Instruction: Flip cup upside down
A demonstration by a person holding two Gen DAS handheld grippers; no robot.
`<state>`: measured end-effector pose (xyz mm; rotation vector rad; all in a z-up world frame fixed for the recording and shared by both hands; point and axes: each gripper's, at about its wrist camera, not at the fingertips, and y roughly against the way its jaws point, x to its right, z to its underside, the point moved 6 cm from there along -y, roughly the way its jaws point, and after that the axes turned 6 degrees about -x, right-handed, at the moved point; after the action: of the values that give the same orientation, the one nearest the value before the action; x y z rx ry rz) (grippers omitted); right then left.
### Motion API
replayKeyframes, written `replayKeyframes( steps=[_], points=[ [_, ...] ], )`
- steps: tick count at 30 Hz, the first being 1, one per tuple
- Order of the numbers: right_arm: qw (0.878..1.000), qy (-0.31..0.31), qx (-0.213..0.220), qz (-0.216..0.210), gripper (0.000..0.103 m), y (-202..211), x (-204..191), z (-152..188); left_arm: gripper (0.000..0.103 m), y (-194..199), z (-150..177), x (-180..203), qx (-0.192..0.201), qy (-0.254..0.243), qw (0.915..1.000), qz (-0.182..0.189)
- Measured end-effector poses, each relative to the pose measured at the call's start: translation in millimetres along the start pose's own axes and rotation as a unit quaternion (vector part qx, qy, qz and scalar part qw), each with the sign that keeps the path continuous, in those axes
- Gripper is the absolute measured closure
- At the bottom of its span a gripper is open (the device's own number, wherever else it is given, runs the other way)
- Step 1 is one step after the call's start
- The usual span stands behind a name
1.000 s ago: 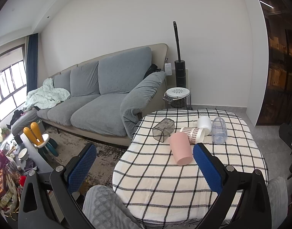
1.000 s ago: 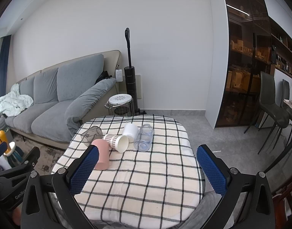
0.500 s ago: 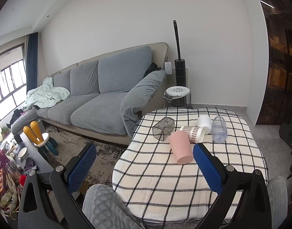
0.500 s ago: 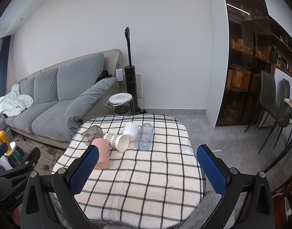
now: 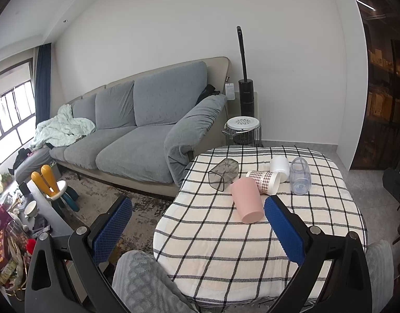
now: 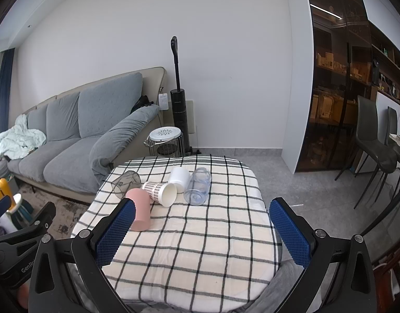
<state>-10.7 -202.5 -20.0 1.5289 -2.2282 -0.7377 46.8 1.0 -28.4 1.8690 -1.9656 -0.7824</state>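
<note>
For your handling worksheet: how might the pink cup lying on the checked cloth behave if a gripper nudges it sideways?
The pink cup lies on its side, so it would probably roll, likely curving since it looks tapered. It looks light, so the soft tablecloth may slow it.

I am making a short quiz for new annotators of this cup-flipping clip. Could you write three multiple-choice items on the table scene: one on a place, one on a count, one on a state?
1. Which cup lies nearest the camera in both views?
A. pink cup
B. white cup
C. clear cup

2. How many cups are on the table?
A. three
B. five
C. seven

3. How do the cups rest?
A. all upright
B. all on their sides
C. stacked in one pile

Answers:
1 A: the pink cup lies lowest on the checked tablecloth, ahead of the white cup and the clear cup.
2 B: those three plus the grey cup and the patterned paper cup.
3 B: each cup lies on its side, none stands. The left claw and the right claw are both open and empty.
</note>
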Motion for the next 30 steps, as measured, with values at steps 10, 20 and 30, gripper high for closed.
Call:
replayKeyframes(
  steps=[10, 20, 30],
  points=[
    [1.000, 0.000, -0.002, 0.001, 0.000, -0.6, 1.9, -1.7, 0.000, -8.2, 2.4, 2.1, -0.014, -0.003, 0.9999, 0.007],
    [1.000, 0.001, -0.015, 0.001, 0.000, -22.9, -0.7, 7.5, 0.000, -25.9, 2.0, 4.6, -0.028, -0.004, 0.9995, 0.010],
    [0.999, -0.004, -0.037, 0.011, 0.000, -51.3, 5.9, -1.9, 0.000, -56.5, -8.5, 21.8, -0.033, -0.009, 0.9992, 0.019]
  ],
)
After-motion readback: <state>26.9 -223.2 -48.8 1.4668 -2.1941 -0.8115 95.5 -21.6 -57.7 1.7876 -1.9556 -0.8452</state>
